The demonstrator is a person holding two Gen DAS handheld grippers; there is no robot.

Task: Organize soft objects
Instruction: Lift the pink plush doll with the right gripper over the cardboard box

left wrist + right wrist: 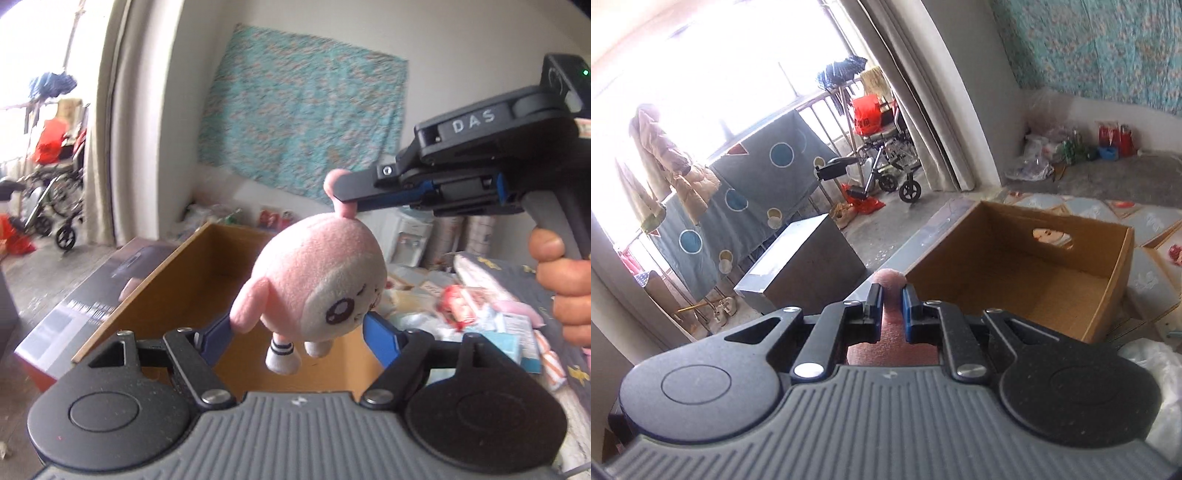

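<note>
A pink plush toy [314, 280] with a white face hangs in the air by one ear over an open cardboard box [173, 295]. My right gripper [343, 194] comes in from the right, held by a hand [565, 280], and is shut on that ear. In the right wrist view the pink ear [891, 276] sticks out between the shut jaws of the right gripper [889, 291], with the box [1052, 280] ahead and to the right. My left gripper [297, 323] is open, its blue fingers on either side of the toy's lower body, the left finger close to the toy's arm.
The box rests on a dark flat carton [74, 314]. Packets and soft things [480, 306] are piled to the right. A grey cube [801, 266] stands on the floor to the left, and a wheelchair [886, 162] by the balcony. A patterned cloth [303, 122] hangs on the wall.
</note>
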